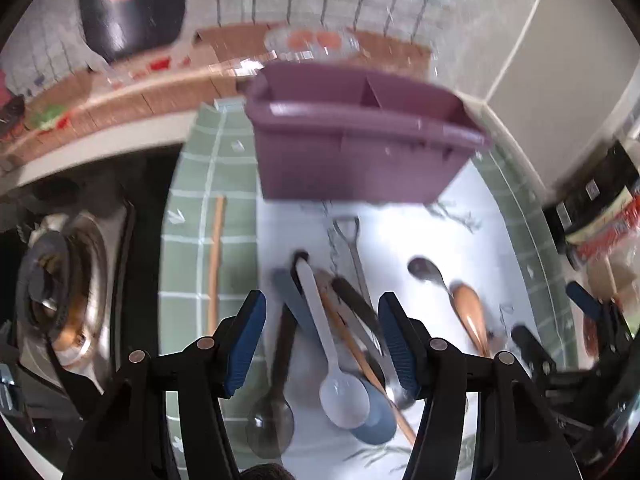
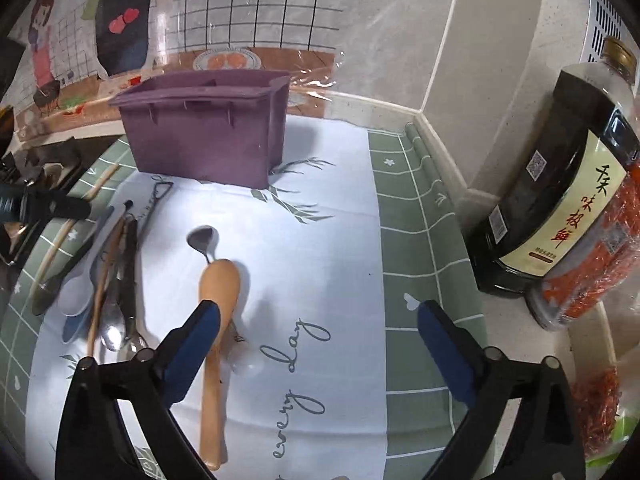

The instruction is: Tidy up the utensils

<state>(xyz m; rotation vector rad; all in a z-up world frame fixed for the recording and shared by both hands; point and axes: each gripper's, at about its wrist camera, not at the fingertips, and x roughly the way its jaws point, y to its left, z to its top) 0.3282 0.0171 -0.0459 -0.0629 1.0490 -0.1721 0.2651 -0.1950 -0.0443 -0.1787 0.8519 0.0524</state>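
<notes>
A purple utensil caddy (image 1: 352, 140) with compartments stands at the back of the mat; it also shows in the right wrist view (image 2: 208, 132). A pile of utensils lies in front of it: a white plastic spoon (image 1: 332, 360), a blue spoon (image 1: 374, 420), a dark spoon (image 1: 272, 412) and a wooden chopstick (image 1: 360, 356). My left gripper (image 1: 322, 308) is open above this pile. A wooden spoon (image 2: 214, 320) and a metal spoon (image 2: 202, 240) lie apart. My right gripper (image 2: 318, 316) is open and empty just right of the wooden spoon.
A single chopstick (image 1: 216, 264) lies on the green tiled mat (image 1: 224, 184) left of the pile. A gas stove (image 1: 60, 280) is at the left. A dark sauce bottle (image 2: 560, 184) and a red packet (image 2: 592, 276) stand at the right by the wall.
</notes>
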